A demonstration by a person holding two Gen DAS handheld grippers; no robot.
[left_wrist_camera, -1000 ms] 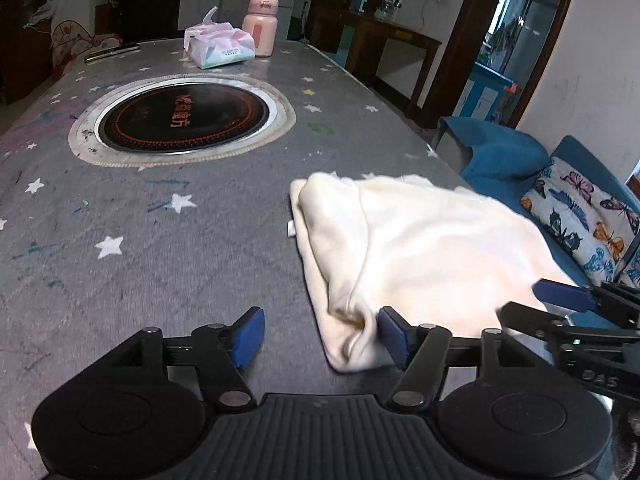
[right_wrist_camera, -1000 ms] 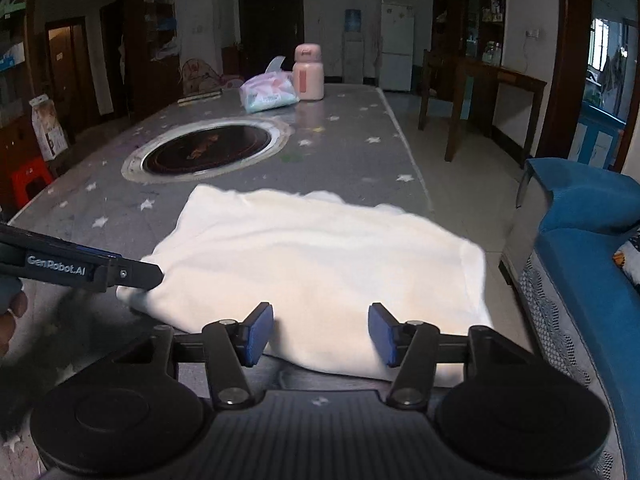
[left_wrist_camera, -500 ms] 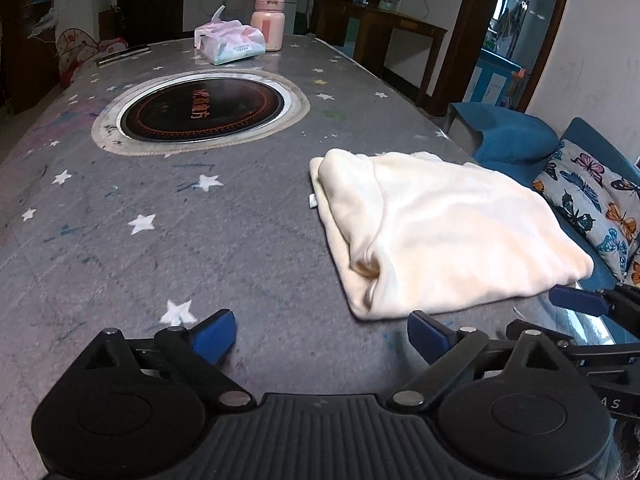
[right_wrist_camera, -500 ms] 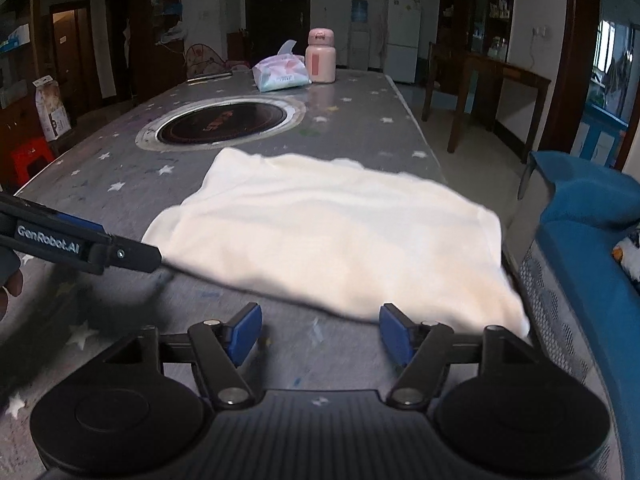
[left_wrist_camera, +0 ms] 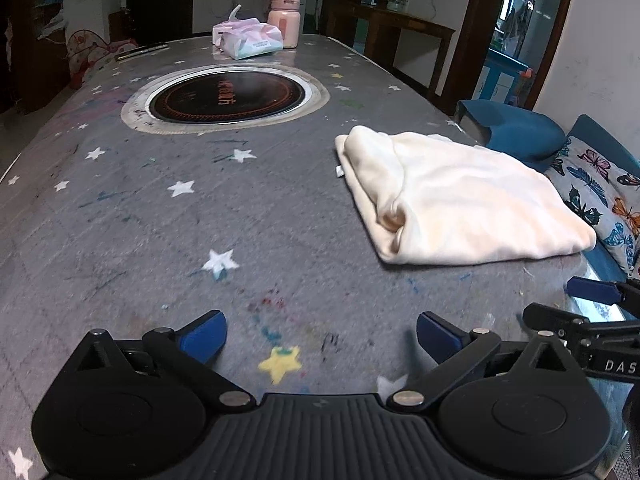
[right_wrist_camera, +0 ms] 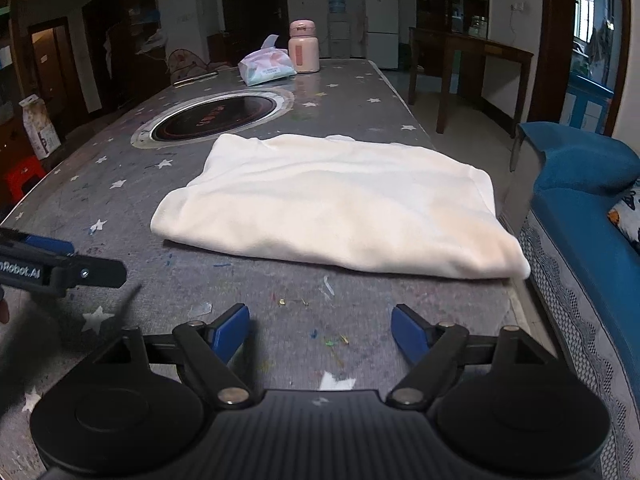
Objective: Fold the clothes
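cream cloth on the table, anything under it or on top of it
Nothing lies on top of the folded cream cloth. It rests flat on the grey star-print table. Whatever is beneath it or between its layers is covered and cannot be seen.

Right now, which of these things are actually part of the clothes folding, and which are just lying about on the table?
Part of the job:
- cream garment, folded, lying on the table
- left gripper, open, holding nothing
- right gripper, open, holding nothing

Just lying about:
- pink bottle
- tissue pack
- round hotplate set into the star-patterned table
- butterfly cushion
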